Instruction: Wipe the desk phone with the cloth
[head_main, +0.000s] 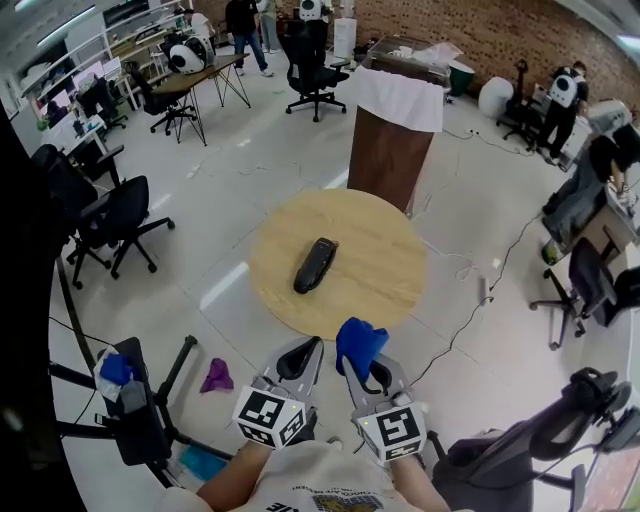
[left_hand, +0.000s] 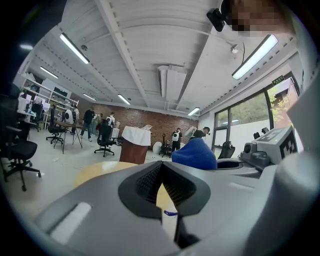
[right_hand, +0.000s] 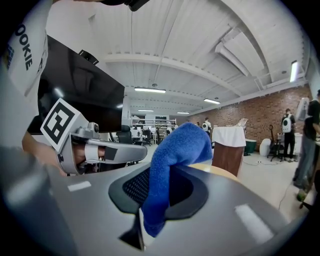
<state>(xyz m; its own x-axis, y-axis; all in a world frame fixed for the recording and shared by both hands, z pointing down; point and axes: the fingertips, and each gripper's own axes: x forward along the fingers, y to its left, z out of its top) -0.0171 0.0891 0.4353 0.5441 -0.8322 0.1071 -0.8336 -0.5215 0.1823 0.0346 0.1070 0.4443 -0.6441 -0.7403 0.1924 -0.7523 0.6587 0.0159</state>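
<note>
A black desk phone handset (head_main: 315, 264) lies near the middle of the round wooden table (head_main: 385, 260). My left gripper (head_main: 301, 352) hovers at the table's near edge, shut with nothing between its jaws (left_hand: 161, 186). Beside it on the right, my right gripper (head_main: 362, 362) is shut on a blue cloth (head_main: 358, 342), which stands up out of the jaws (right_hand: 172, 170). The same cloth (left_hand: 196, 154) shows at the right of the left gripper view. Both grippers are short of the phone and point nearly level.
A brown pedestal (head_main: 390, 150) topped with a white cover stands just behind the table. Black office chairs (head_main: 110, 225) stand on the left and a dark stand (head_main: 135, 410) at lower left. A purple rag (head_main: 216, 377) lies on the floor. People stand far back.
</note>
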